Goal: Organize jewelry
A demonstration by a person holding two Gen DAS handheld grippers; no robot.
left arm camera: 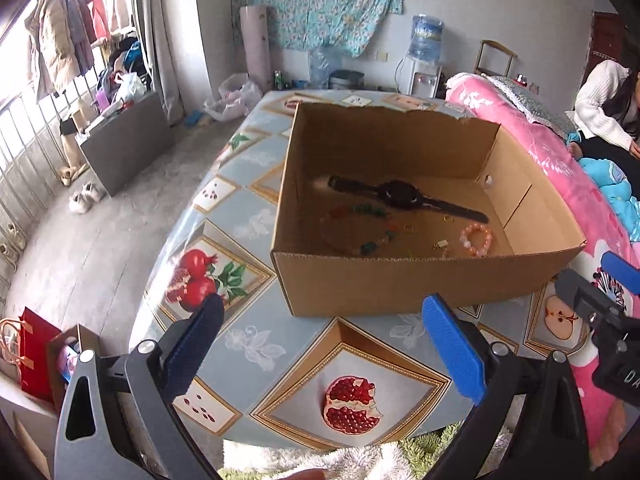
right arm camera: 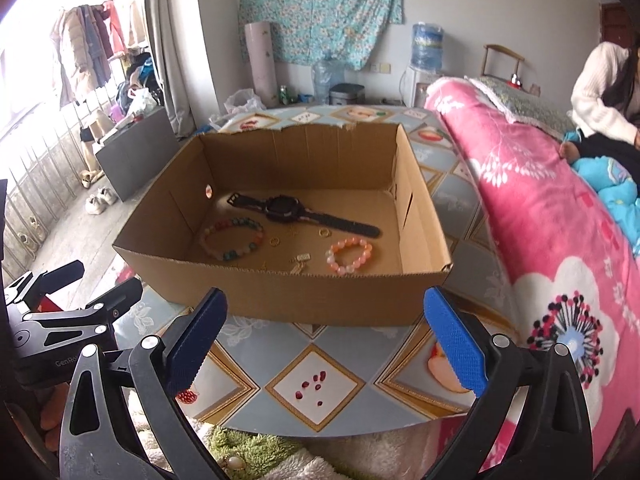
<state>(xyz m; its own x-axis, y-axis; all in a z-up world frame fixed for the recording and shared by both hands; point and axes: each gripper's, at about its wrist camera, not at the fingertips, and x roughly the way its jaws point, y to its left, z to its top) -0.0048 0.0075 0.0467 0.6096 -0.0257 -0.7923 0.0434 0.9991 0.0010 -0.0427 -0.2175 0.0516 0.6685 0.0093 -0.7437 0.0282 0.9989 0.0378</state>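
Both tongs hang over the near edge of the table (right arm camera: 320, 364) with nothing in them. The left gripper (left arm camera: 322, 328) is wide open, and so is the right gripper (right arm camera: 325, 322). Just past them sits one cardboard box (right arm camera: 280, 296). Inside lie one black watch (right arm camera: 280, 208), a colorful bracelet (right arm camera: 232, 238) at 9 o'clock, a pink bracelet (right arm camera: 349, 256) at 3 o'clock, and small gold bits (right arm camera: 302, 260). A pink blanket (right arm camera: 540, 220) lies at 3 o'clock. A person (right arm camera: 600, 92) sits far back.
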